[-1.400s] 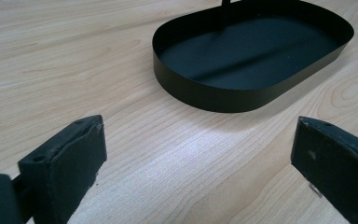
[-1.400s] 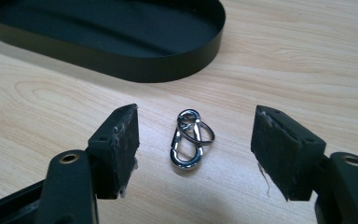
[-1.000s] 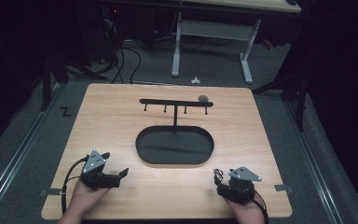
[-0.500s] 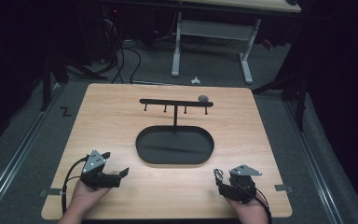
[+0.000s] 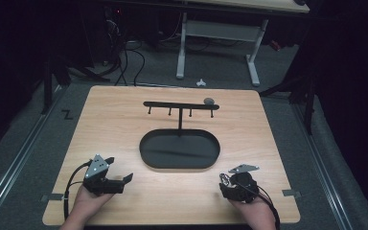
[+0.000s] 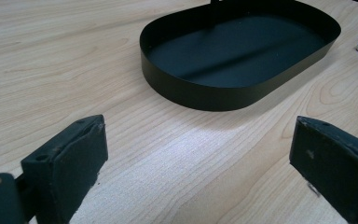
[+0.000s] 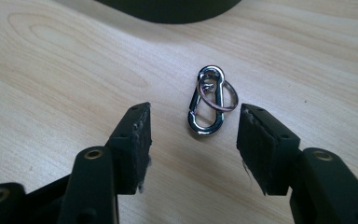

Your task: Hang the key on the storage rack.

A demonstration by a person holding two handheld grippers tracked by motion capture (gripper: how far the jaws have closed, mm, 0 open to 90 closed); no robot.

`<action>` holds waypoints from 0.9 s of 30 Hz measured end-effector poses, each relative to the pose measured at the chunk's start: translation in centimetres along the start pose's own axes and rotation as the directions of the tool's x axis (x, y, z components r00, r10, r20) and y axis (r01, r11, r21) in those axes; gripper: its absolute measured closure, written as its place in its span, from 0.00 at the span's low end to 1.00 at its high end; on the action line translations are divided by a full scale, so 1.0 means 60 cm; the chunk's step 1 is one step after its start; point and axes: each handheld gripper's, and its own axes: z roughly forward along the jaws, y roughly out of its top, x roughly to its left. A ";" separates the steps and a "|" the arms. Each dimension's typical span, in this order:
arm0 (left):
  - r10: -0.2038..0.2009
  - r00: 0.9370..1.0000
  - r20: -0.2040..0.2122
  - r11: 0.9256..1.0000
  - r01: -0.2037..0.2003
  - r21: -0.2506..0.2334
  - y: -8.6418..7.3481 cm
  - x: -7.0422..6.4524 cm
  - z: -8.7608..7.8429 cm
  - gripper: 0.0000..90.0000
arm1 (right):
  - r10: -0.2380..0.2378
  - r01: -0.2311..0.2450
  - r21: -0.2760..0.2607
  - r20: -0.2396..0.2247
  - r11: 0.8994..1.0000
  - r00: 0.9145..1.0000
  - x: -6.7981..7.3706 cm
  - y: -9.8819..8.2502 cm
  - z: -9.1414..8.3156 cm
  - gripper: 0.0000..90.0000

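The right gripper (image 7: 193, 123) is closing its jaws, not yet touching, around the carabiner clip (image 7: 210, 100) lying flat on the table (image 5: 124, 124) near the tray's (image 5: 146, 153) right end, presumably to lift it, while the left gripper (image 6: 200, 154) is waiting released and empty.

Left gripper (image 5: 124, 178) low at the near edge, about 7 o'clock, jaws wide apart and pointing toward 3 o'clock, held in the left hand (image 5: 87, 201). Right gripper (image 5: 224, 180) at about 5 o'clock in the right hand (image 5: 253, 210); jaws have just been closing, pads not yet pressing anything.
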 end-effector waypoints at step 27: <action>-0.006 1.000 0.016 1.000 0.006 -0.001 -0.001 0.000 0.001 0.06 | -0.039 0.041 0.259 -0.014 0.965 0.999 -0.003 0.030 -0.007 0.66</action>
